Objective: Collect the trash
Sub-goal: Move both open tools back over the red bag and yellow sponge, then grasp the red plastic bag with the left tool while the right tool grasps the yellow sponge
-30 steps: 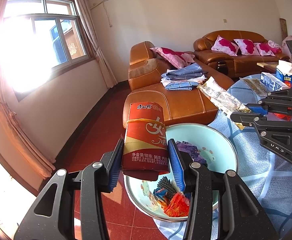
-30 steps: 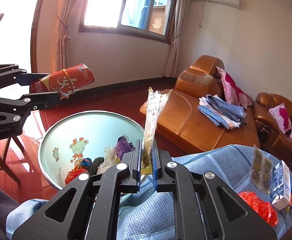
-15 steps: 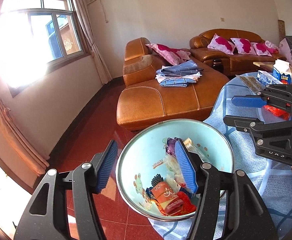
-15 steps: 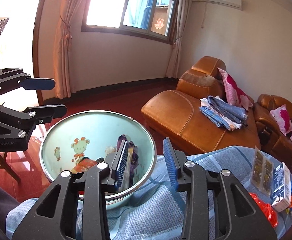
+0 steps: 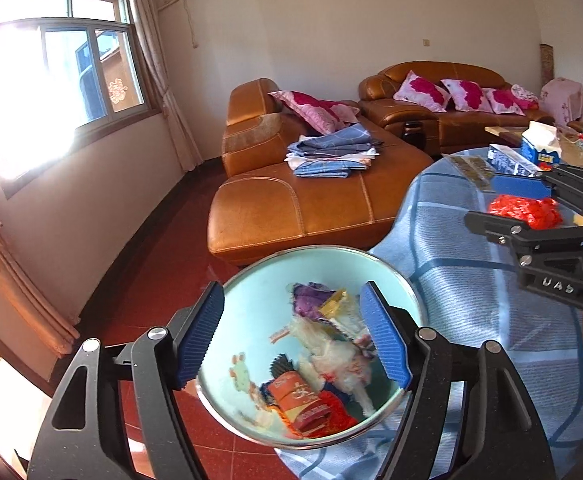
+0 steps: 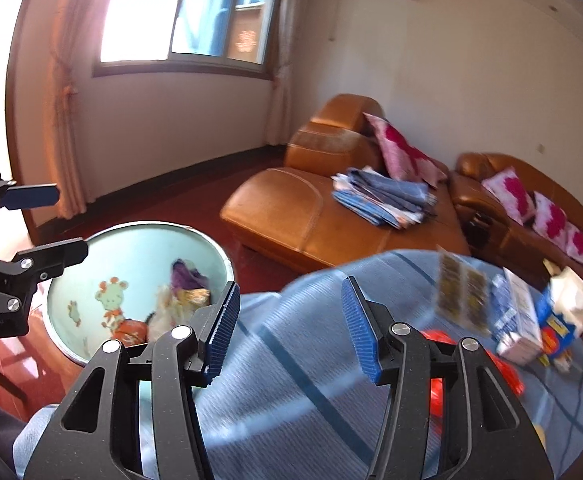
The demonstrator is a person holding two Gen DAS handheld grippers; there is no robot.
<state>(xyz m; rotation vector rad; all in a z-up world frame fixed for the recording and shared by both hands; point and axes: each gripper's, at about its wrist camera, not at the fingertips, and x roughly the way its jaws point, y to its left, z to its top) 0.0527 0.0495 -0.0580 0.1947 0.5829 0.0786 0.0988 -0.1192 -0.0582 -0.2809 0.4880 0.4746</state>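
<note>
The left tool (image 5: 291,336) is hanging over the basin (image 5: 251,280), its blue pads spread wide and gripping nothing. The basin is sitting at the edge of the desk (image 5: 471,280), which is wearing a blue checked cloth. Inside the basin, trash is lying in a heap: a red cup (image 5: 297,398) on its side, a purple wrapper (image 5: 309,300), a gold wrapper (image 5: 337,302) and white crumpled plastic (image 5: 331,354), all touching one another. The right tool (image 6: 287,320) is hovering over the cloth just beside the basin (image 6: 139,240), its pads likewise apart and empty; this view is blurring toward the right. On the desk, well apart from the basin, a red bag (image 5: 525,210) is lying near the right tool's fingers (image 5: 521,186), though contact cannot be judged. Farther back, a clear packet (image 5: 471,166), a blue-and-white carton (image 5: 511,160) and a blue box (image 5: 541,148) with white tissue are standing close together. Behind the desk, a brown sofa (image 5: 303,200) is carrying folded blue cloths (image 5: 331,152) and pink pillows (image 5: 423,90).
</note>
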